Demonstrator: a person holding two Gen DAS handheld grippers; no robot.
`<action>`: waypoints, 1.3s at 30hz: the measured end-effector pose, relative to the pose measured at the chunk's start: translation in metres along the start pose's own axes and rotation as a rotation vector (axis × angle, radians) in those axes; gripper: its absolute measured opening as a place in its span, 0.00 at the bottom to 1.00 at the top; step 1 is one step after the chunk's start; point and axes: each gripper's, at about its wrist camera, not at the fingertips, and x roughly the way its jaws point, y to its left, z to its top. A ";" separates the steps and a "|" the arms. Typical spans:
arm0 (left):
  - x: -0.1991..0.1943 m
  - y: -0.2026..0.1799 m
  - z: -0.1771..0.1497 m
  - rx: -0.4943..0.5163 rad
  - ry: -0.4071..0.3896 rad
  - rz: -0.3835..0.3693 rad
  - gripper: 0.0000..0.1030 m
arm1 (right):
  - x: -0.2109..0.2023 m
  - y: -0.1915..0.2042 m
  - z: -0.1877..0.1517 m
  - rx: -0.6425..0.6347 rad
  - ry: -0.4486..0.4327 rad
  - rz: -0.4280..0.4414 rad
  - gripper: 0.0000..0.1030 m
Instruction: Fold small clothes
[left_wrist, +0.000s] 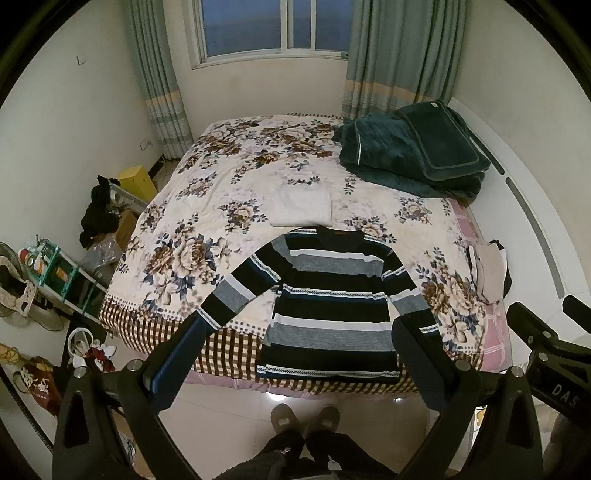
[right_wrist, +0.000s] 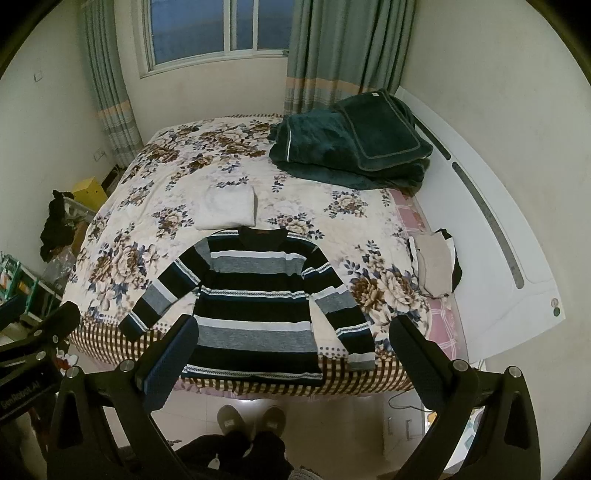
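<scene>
Two black grippers, left (left_wrist: 297, 345) and right (right_wrist: 293, 343), are hovering with jaws spread and empty above the striped black, grey and white knit sweater (right_wrist: 255, 299), which is lying flat, sleeves splayed, just before the folded white garment (right_wrist: 227, 210), apparently ready for folding.

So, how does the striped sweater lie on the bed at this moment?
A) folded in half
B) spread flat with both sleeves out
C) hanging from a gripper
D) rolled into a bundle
B: the striped sweater lies flat on the bed, one sleeve angled out to each side, and both grippers are open and hold nothing.
</scene>
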 end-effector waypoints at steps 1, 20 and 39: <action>-0.001 0.001 0.000 0.001 -0.003 0.001 1.00 | 0.000 0.000 0.000 -0.001 -0.001 -0.002 1.00; -0.009 0.000 0.008 -0.001 -0.007 -0.001 1.00 | -0.002 0.003 0.002 -0.002 -0.003 -0.002 1.00; -0.010 0.003 0.011 -0.003 -0.007 -0.004 1.00 | -0.002 0.006 0.004 -0.002 -0.004 -0.003 1.00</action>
